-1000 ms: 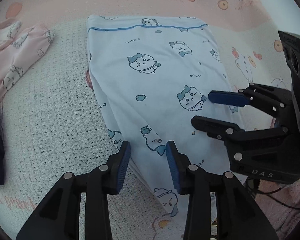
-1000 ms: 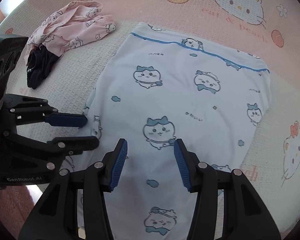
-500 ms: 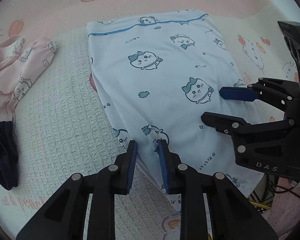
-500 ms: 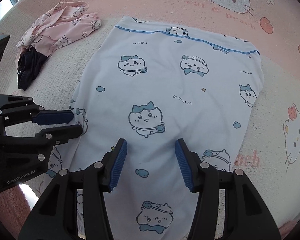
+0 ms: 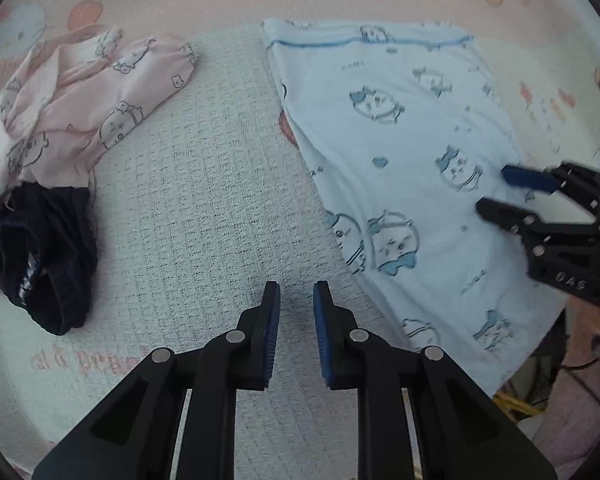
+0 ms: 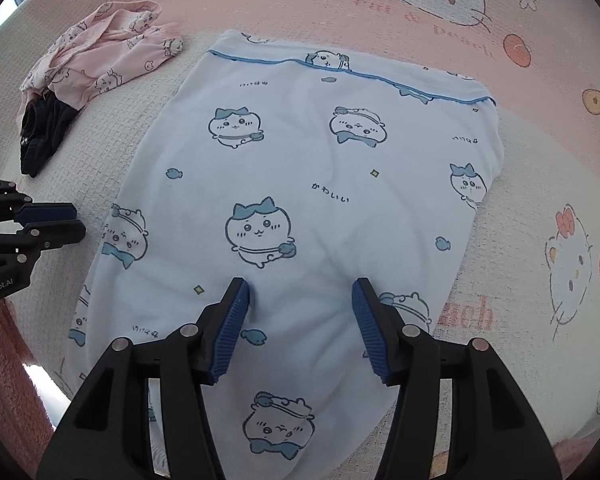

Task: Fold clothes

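Observation:
A light blue garment (image 5: 400, 160) printed with cartoon cats lies flat on the bed, its blue-piped hem at the far end. My left gripper (image 5: 296, 292) hangs over the bare white waffle blanket (image 5: 200, 180), left of the garment's edge. Its jaws are closing, a narrow gap left and nothing between them. The right wrist view shows the left gripper (image 6: 78, 222) beside the garment (image 6: 300, 160), clear of it. My right gripper (image 6: 300, 286) hovers over the garment's near half with jaws opening wide, holding nothing. The left wrist view shows the right gripper (image 5: 493, 188) at the right.
A crumpled pink garment (image 5: 100, 100) and a dark navy one (image 5: 48, 248) lie at the left, also in the right wrist view as pink garment (image 6: 100, 64) and navy garment (image 6: 44, 132). The bed's edge runs at the lower right, with cables (image 5: 516, 404) below.
My left gripper moved left, off the blue garment's edge and onto the bare blanket, with its jaws narrowing. The right gripper stayed over the garment and its jaws widened a little.

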`<state>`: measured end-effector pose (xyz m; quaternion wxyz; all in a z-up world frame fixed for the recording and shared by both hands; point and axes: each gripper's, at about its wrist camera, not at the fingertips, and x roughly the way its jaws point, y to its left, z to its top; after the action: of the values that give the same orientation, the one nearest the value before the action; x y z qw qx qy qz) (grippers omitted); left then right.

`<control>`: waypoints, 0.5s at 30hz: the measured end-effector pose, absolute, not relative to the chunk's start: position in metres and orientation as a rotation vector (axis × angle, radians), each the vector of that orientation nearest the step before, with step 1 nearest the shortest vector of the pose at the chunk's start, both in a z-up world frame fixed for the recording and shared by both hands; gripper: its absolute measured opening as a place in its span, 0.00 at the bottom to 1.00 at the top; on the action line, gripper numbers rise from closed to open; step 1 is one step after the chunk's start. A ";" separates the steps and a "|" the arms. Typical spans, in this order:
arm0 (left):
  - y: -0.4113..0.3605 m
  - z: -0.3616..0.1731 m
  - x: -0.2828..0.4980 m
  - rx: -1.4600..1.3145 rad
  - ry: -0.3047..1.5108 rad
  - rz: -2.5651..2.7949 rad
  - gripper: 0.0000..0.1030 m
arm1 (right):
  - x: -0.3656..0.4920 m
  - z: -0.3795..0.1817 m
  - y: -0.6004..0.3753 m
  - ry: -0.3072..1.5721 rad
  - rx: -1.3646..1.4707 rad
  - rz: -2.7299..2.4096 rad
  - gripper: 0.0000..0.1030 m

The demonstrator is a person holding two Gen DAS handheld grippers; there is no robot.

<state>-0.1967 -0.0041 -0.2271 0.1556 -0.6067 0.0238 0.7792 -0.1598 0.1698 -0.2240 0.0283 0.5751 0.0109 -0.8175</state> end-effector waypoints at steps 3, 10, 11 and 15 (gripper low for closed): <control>-0.002 -0.222 -0.197 -1.678 0.051 2.229 0.18 | -0.162 -0.214 0.164 -0.052 1.689 -2.489 0.53; -0.005 -0.221 -0.191 -1.668 0.047 2.223 0.18 | -0.171 -0.199 0.109 -0.094 1.559 -2.320 0.53; -0.007 -0.221 -0.190 -1.672 0.033 2.224 0.18 | -0.171 -0.199 0.100 -0.073 1.563 -2.297 0.53; 0.000 -0.222 -0.185 -1.652 -0.033 2.166 0.18 | -0.166 -0.224 0.092 0.055 1.665 -2.269 0.53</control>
<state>-0.1851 0.0004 -0.2224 0.2070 -0.5933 -0.0120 0.7778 -0.1665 0.0917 -0.2238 0.1625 0.5837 0.0194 -0.7953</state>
